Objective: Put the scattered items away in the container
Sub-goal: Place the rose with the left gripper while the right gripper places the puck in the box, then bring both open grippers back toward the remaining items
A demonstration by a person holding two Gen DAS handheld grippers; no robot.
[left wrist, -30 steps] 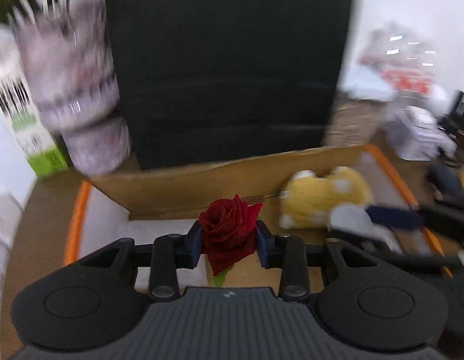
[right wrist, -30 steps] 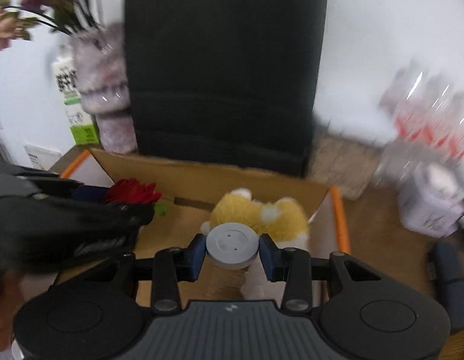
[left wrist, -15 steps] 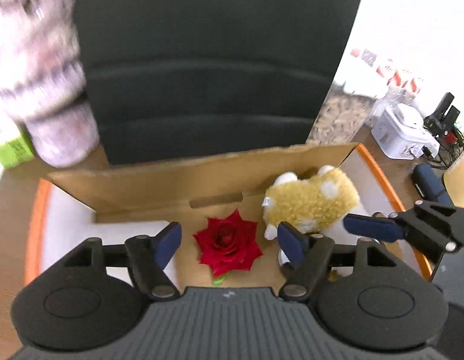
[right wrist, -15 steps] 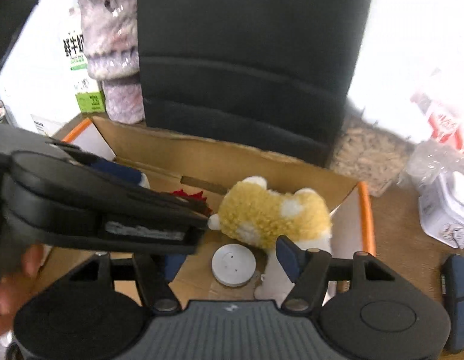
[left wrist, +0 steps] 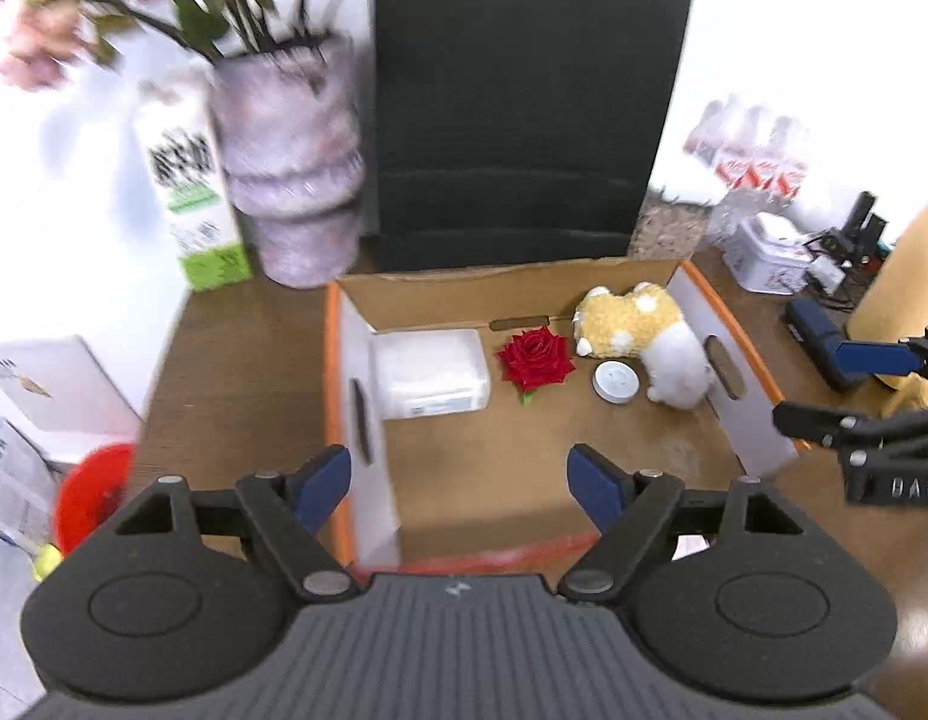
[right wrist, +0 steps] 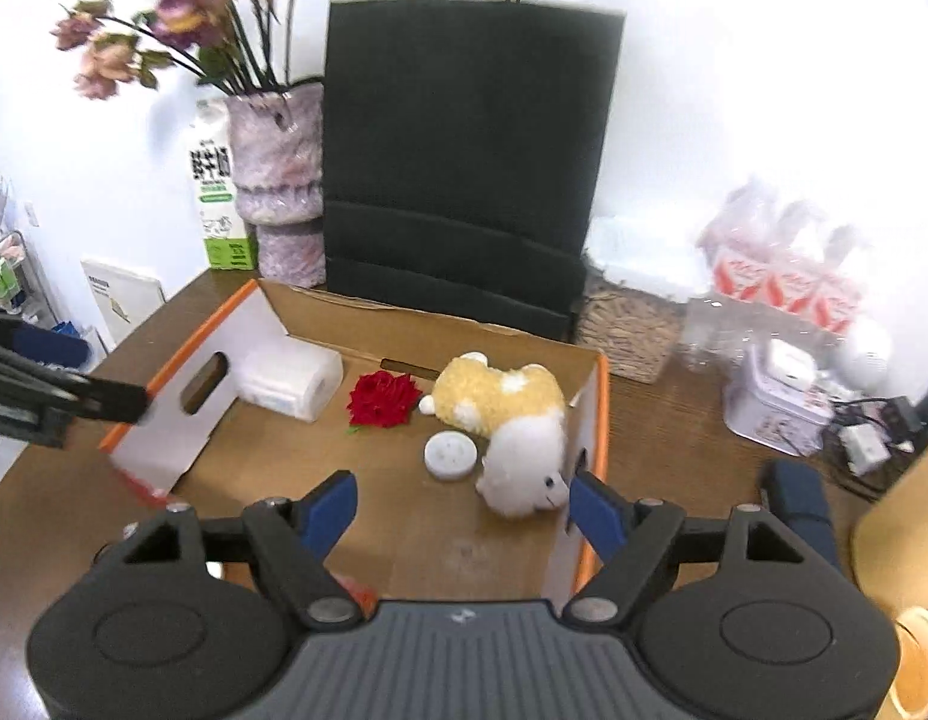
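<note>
Both grippers, left (left wrist: 458,480) and right (right wrist: 464,507), have just been opening and now gape empty; the rose (left wrist: 535,360) and white disc (right wrist: 450,455), clamped earlier, lie in the cardboard box (left wrist: 356,360).

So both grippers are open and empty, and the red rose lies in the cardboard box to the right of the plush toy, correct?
Not quite. The red rose lies to the left of the plush toy, between it and the white plastic container, as the left wrist view shows. The rest holds: the left gripper and right gripper are open and empty, and the rose lies in the cardboard box.
</note>
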